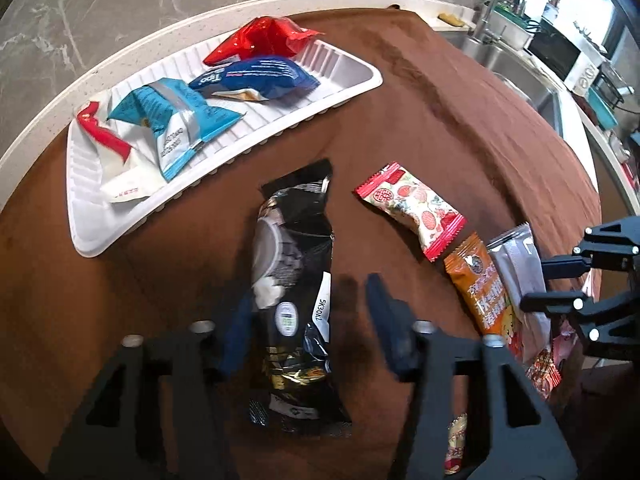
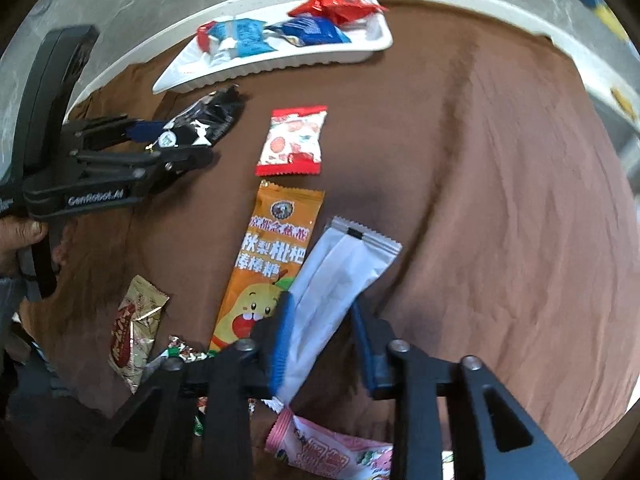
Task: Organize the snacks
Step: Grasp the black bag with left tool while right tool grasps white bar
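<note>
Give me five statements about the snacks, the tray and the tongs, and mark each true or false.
1. The white tray holds four packets. True.
2. The black packet lies in the tray. False: it lies on the brown cloth, between the left tongs' fingers.
3. The silver-white packet lies between the right tongs' fingers. True.
4. The orange packet is on the tray. False: it lies on the cloth beside the silver-white packet.
5. The strawberry-print packet is gripped. False: it lies free.
</note>
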